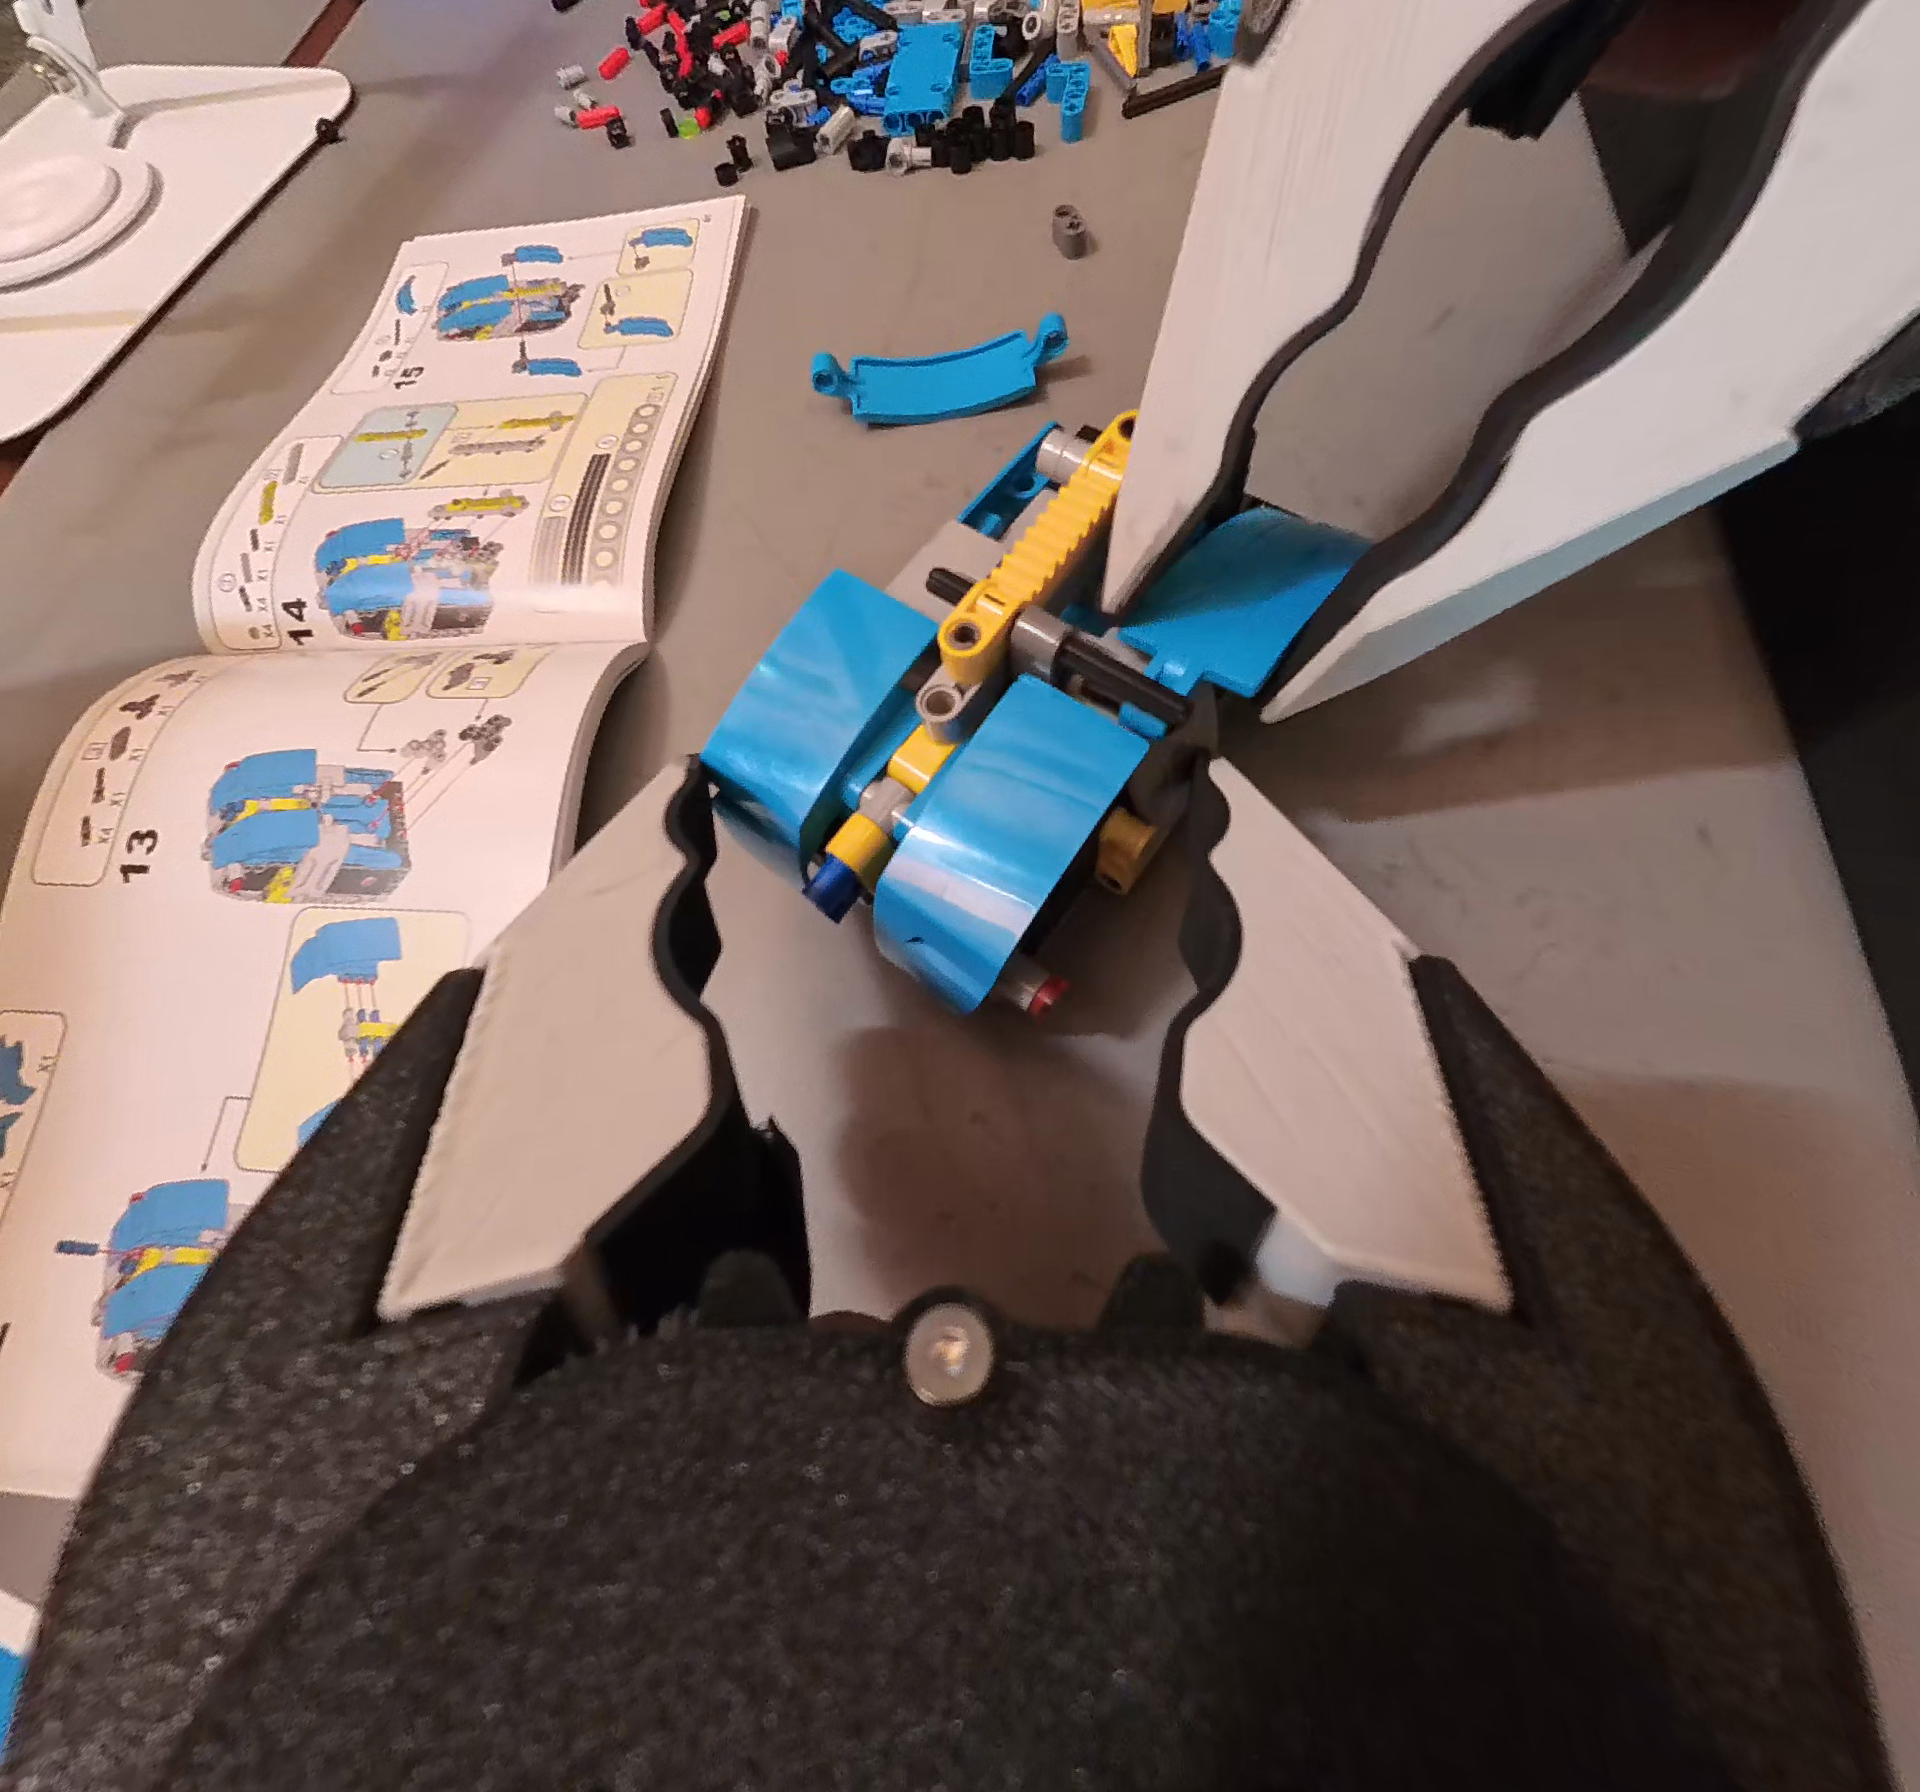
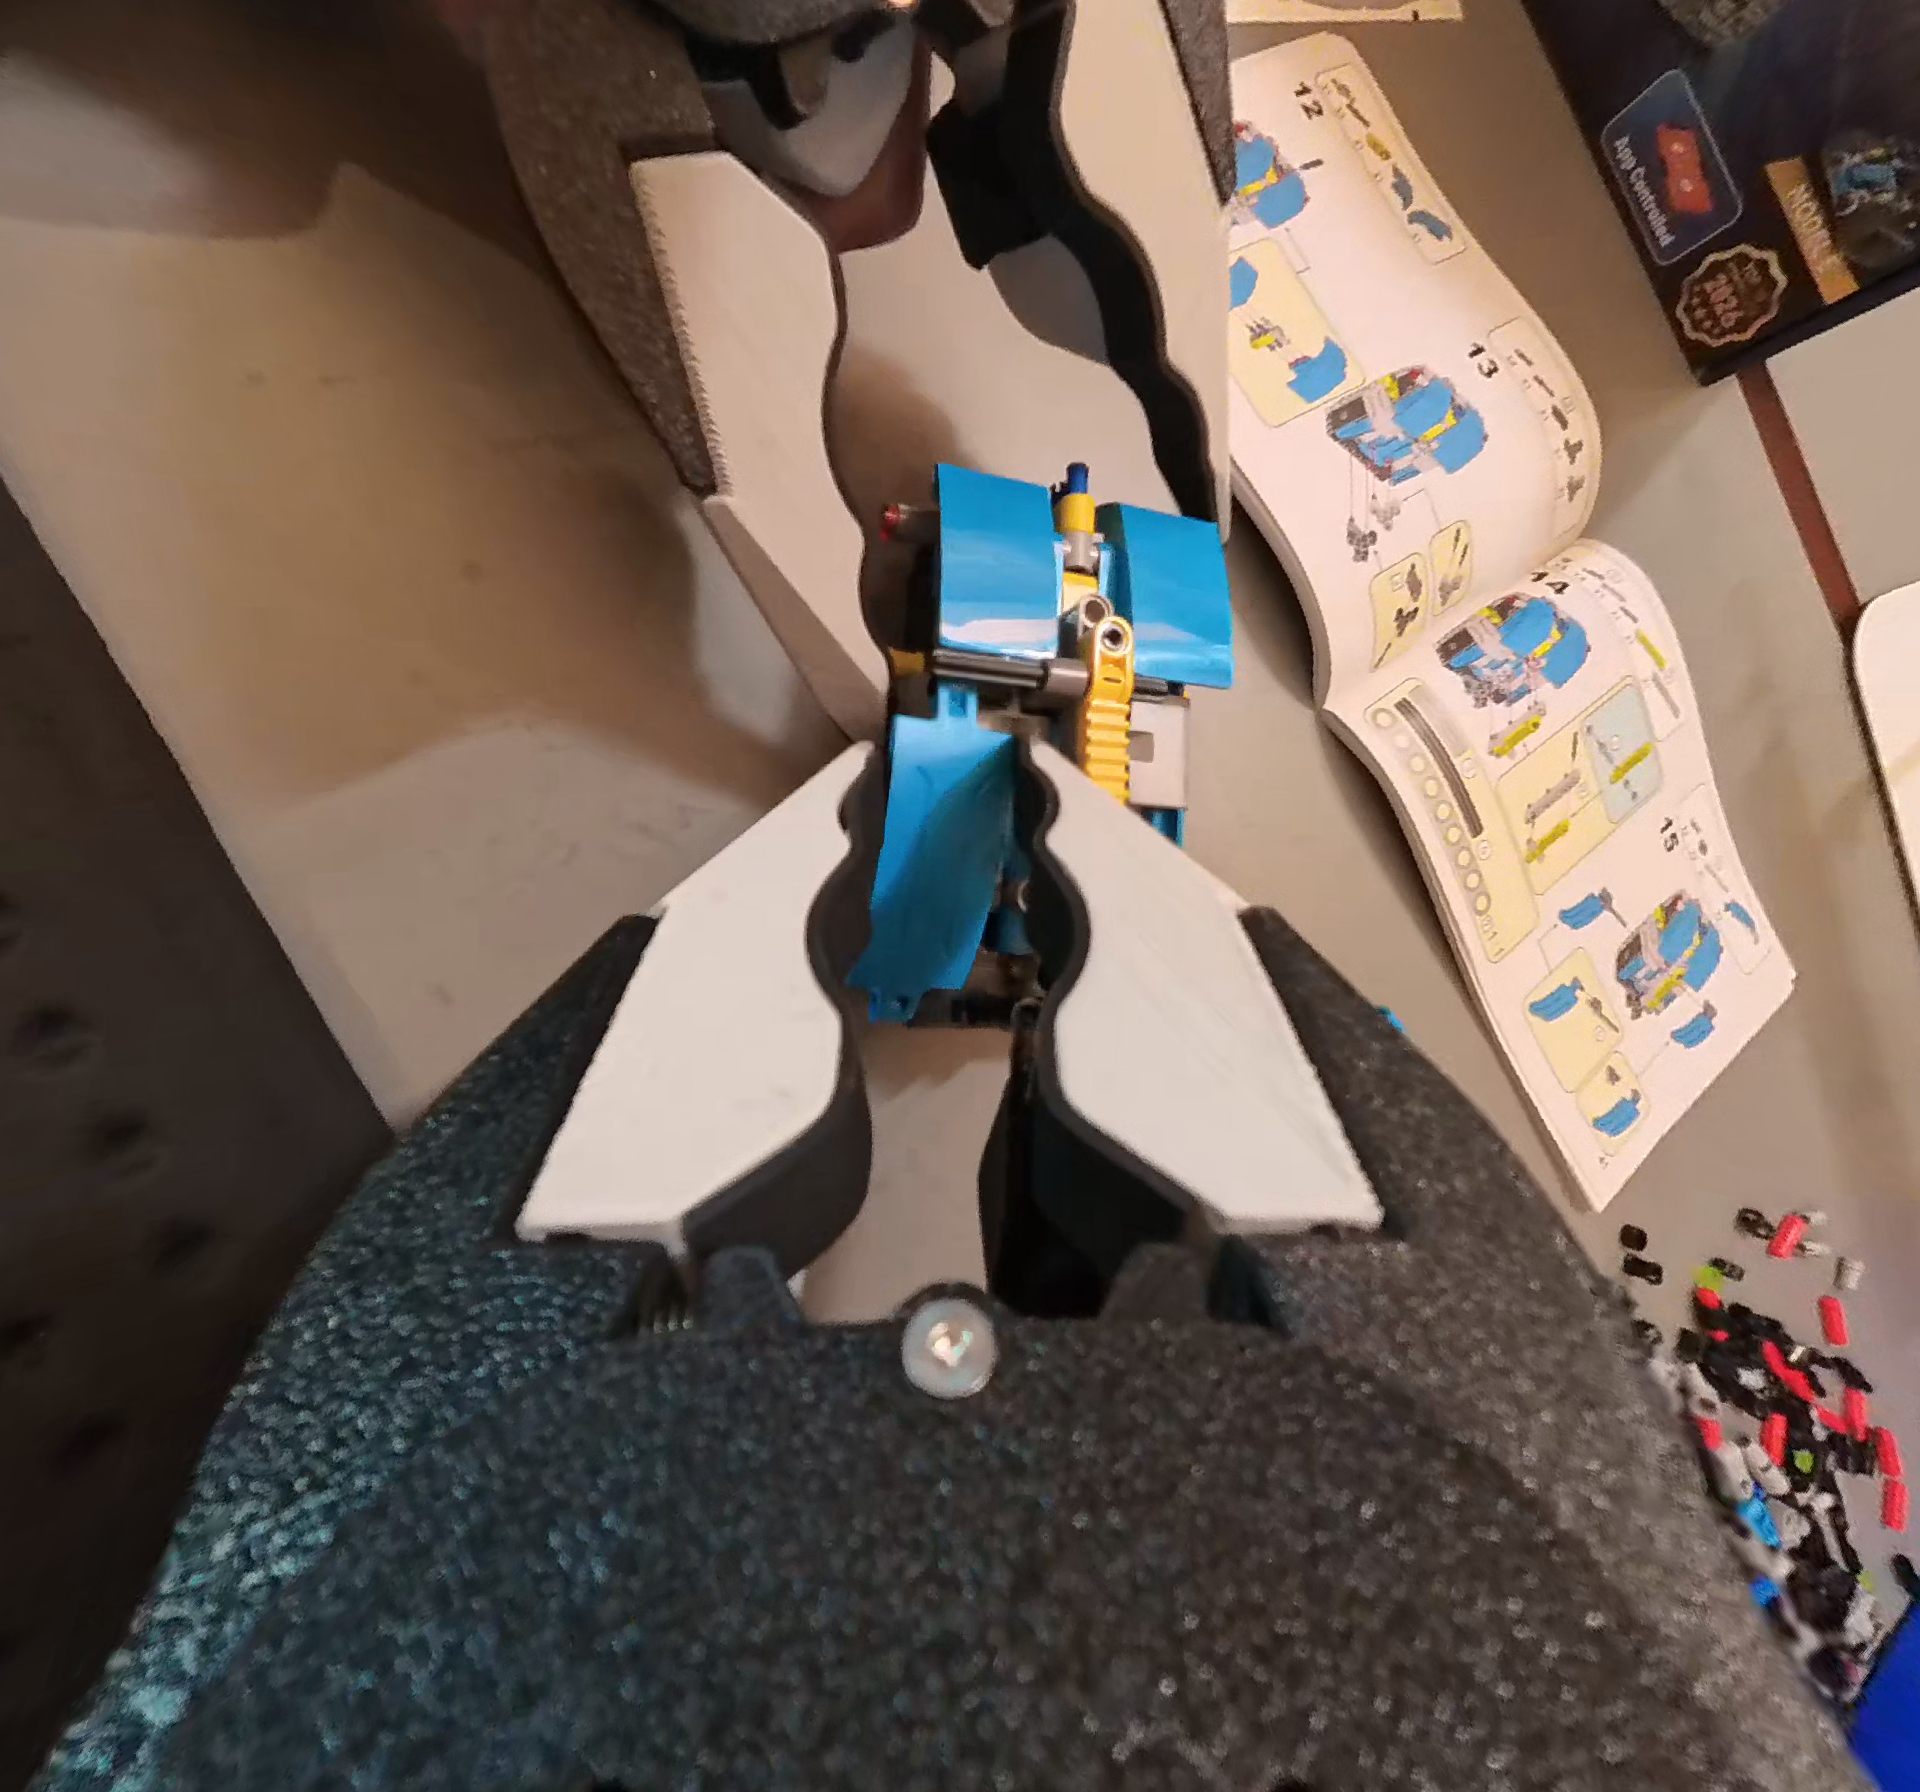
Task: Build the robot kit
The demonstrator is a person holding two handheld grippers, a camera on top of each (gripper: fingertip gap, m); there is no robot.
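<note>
Wide apart, our left gripper (image 1: 951,807) brackets the glossy blue-and-yellow brick model (image 1: 935,776) on the matte grey table (image 1: 1558,911), seemingly steadying it, with the open instruction booklet (image 1: 416,547) just beside. From the right wrist view, our right gripper (image 2: 951,771) clenches the model's curved blue panel (image 2: 935,869), probably seating it.

Warm indoor light, soft shadows, glare on glossy parts, blurred wide-angle edges

The blue-and-yellow brick model (image 1: 935,786) sits on the grey table (image 1: 1558,911), its curved blue panel (image 2: 935,869) clamped by the right gripper (image 2: 951,776).
</note>
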